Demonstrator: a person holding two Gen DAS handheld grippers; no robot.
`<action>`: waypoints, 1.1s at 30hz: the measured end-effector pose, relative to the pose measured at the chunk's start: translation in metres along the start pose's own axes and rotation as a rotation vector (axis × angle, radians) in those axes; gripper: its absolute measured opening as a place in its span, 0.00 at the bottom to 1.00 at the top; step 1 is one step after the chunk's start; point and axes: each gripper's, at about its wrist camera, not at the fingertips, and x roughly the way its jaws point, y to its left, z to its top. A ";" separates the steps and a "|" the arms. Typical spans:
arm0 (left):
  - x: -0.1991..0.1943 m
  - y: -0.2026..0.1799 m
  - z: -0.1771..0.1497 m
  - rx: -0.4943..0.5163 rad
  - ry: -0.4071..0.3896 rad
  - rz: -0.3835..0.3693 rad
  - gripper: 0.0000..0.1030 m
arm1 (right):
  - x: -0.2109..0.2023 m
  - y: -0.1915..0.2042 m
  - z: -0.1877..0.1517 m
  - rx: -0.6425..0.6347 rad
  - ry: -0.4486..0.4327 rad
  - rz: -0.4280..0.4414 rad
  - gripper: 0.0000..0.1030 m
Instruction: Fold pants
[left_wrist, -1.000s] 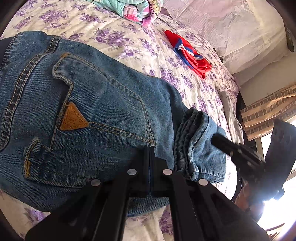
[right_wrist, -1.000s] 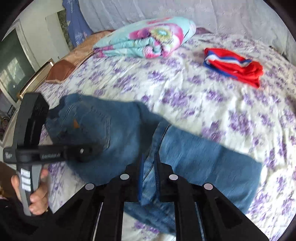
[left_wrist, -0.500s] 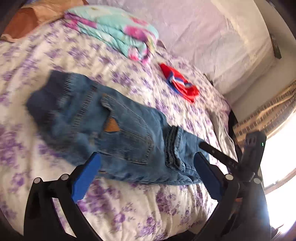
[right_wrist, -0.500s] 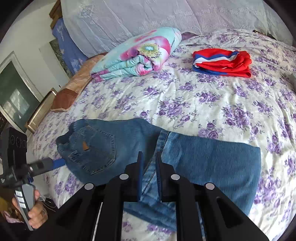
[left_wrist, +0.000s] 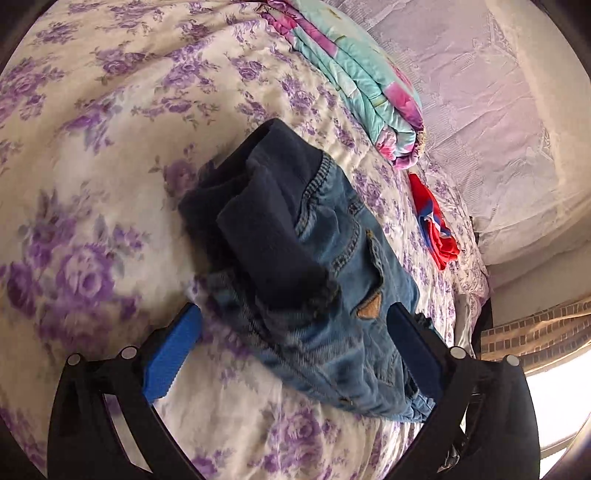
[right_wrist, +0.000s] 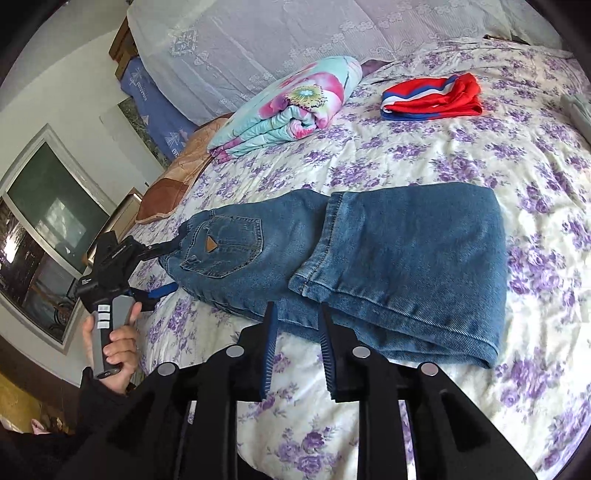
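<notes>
Pants (right_wrist: 369, 258) lie half-folded on bed (right_wrist: 480, 147); we spread left gripper (left_wrist: 291, 354) wide at waistband for next fold, right gripper (right_wrist: 295, 332) released, empty

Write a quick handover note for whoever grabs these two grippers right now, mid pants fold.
Left gripper: fingers wide open, straddling the waistband end, gripping nothing.
Right gripper: open, fingers at the near edge of the jeans, by the leg hems.
The jeans lie flat on the bed, legs folded once over the seat, hems beside the back pocket.
Left to do: probably one more fold, then smoothing.
</notes>
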 end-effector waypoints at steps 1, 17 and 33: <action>0.005 -0.002 0.005 0.007 -0.007 0.017 0.93 | 0.001 -0.003 -0.003 0.013 0.005 -0.003 0.26; -0.033 -0.068 -0.016 0.334 -0.147 0.058 0.30 | 0.111 0.047 0.010 -0.262 0.239 -0.156 0.24; -0.048 -0.142 -0.033 0.526 -0.186 0.068 0.30 | 0.114 0.021 0.077 -0.083 0.220 -0.057 0.10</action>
